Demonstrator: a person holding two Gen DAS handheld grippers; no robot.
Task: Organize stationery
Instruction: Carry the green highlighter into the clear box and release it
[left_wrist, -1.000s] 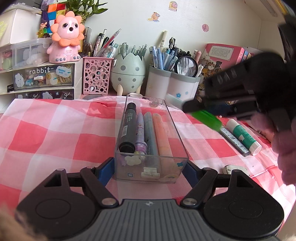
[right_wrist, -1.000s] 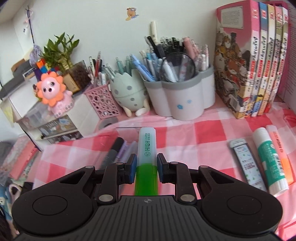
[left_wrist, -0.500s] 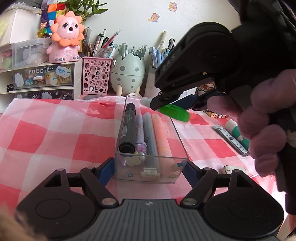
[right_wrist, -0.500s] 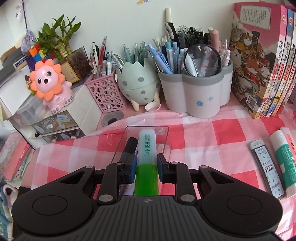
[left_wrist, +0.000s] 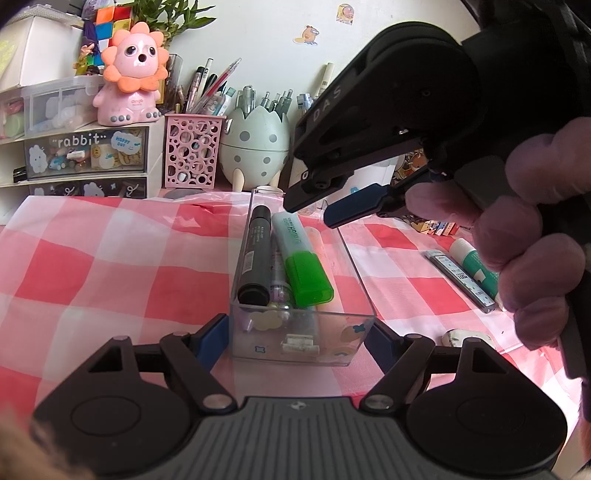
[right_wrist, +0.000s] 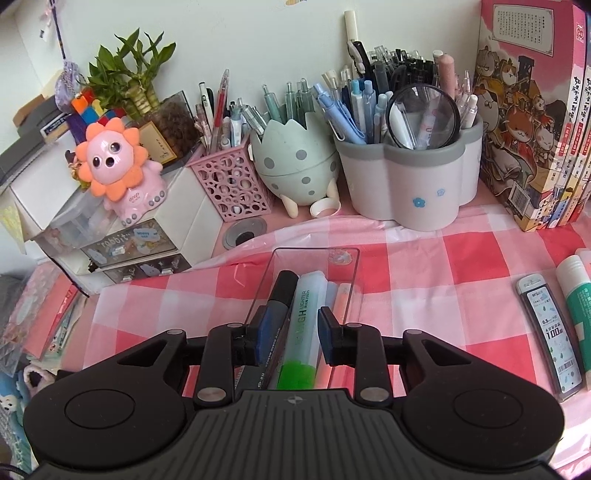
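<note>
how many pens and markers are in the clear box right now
5, side by side in the clear box: black marker, purple pen, green highlighter resting on a blue one, peach one. Others may be hidden underneath.

Clear glossy plastic tray (left_wrist: 301, 338); checked cloth (left_wrist: 110, 266); matt black marker (left_wrist: 255, 254)

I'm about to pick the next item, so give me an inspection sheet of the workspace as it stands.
Surface: pink checked cloth, wrinkled near the back.
Job's things: green highlighter lies in the clear tray on the other pens, beside the black marker; glue stick and lead case lie on the cloth.
Clutter: pen holders, lion figure, books along the wall.
Grippers: left gripper clamps the tray's near end; right gripper, jaws just opened, stands clear of the highlighter.
Cables: nothing seen.
Surroundings: small drawers, plant.
</note>
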